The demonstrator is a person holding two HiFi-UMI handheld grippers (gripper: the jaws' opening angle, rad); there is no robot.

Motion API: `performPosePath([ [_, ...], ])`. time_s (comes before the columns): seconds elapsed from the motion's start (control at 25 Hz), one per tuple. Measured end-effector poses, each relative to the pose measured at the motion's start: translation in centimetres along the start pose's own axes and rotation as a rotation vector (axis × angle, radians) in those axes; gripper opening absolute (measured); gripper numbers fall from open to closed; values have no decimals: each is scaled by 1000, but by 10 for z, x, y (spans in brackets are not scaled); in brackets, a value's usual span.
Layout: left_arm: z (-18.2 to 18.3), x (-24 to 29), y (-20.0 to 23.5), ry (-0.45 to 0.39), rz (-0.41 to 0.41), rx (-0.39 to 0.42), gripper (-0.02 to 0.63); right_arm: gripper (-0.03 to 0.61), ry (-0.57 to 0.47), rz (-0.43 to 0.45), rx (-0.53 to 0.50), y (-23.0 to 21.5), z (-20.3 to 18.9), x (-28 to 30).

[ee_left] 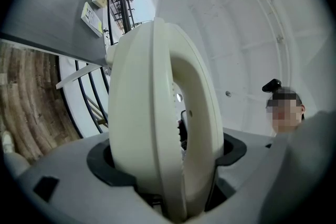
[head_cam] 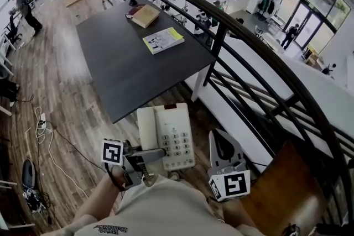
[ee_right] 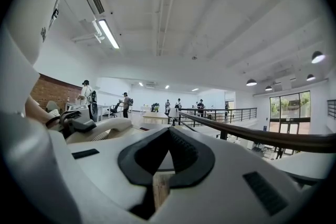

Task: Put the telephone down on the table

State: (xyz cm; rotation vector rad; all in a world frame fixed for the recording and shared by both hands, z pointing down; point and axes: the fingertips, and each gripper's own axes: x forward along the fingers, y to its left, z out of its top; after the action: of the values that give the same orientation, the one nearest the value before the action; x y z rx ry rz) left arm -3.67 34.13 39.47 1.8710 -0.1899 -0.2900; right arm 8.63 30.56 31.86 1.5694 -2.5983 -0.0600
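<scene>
A white push-button telephone [head_cam: 166, 138] with its handset on the cradle hangs in the air just short of the dark table's [head_cam: 121, 63] near edge. My left gripper [head_cam: 160, 153] is shut on its lower edge. In the left gripper view the telephone [ee_left: 157, 113] stands on edge between the jaws and fills the picture, so the left gripper [ee_left: 168, 165] is mostly hidden. My right gripper [head_cam: 221, 141] hovers to the telephone's right, apart from it. In its own view the right gripper [ee_right: 168, 136] is shut and holds nothing; the telephone [ee_right: 100, 128] shows at the left.
On the table lie a yellow-green booklet [head_cam: 163, 40] and a tan book [head_cam: 145, 15] farther back. A dark curved railing [head_cam: 221, 25] runs close along the table's right side. Cables [head_cam: 44, 130] lie on the wood floor at left. A brown chair back [head_cam: 282, 185] is at lower right.
</scene>
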Motion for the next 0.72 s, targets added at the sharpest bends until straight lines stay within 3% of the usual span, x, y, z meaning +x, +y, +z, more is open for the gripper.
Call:
performPosePath([
  [0.36,15,25,11,33,-15,11,425,1,0,-32,-9,-25,-6,4],
  [0.72,56,44,27,45,-58,-2,425,0,2,-42,-21,-42,-6,46],
])
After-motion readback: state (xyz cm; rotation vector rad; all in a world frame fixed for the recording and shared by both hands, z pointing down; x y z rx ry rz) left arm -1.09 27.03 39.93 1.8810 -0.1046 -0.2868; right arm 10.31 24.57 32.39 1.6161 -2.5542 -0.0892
